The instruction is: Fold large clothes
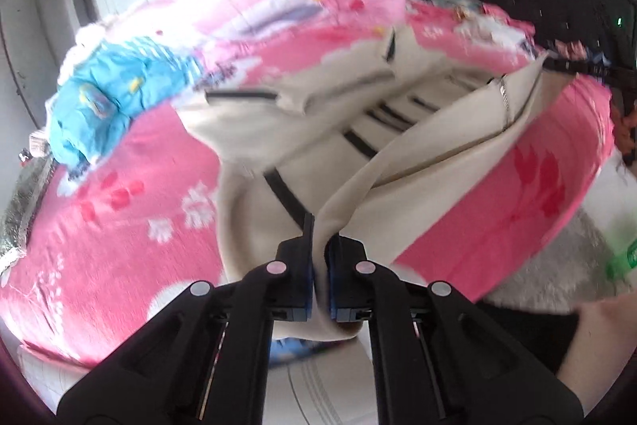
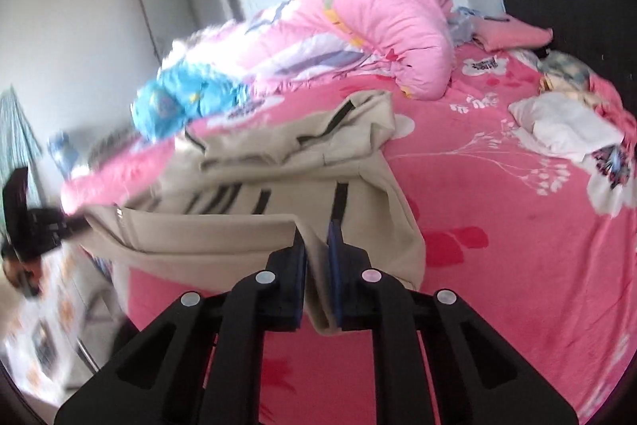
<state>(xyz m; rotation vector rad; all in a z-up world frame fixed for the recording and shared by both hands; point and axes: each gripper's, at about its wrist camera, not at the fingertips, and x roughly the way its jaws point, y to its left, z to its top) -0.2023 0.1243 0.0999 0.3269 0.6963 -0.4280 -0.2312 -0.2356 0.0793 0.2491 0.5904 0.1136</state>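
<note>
Left gripper [image 1: 321, 239], bottom centre of the left wrist view: jaws pinched narrow on a fold of the cream garment [image 1: 418, 154], cloth bunched between the blue pads and hanging out below them. Right gripper [image 2: 316, 237], bottom centre of the right wrist view: same story, jaws nearly together with a cream hem clamped between them.

The garment is cream with black stripes and trim. It is lifted off the bed at the near edge, stretched between the two grippers; in the right wrist view its top hem runs from the jaws out to the left edge of the frame, where the other gripper shows as a dark blur. The far part of it lies crumpled on the pink floral sheet [image 2: 517, 245], centre frame.

Behind the garment: a blue bundle [image 2: 175, 102] at left of centre, touching the sheet. Further back, a pink quilt [image 2: 378, 6] heaped upper centre. Right side of the right wrist view: a white cloth [image 2: 565, 130] lying on the sheet, apart from the garment. Dark headboard [image 2: 577, 10] at upper right.

Left wrist view, lower right corner: part of a person's bare arm [image 1: 597, 337]. Both views are motion-blurred.
</note>
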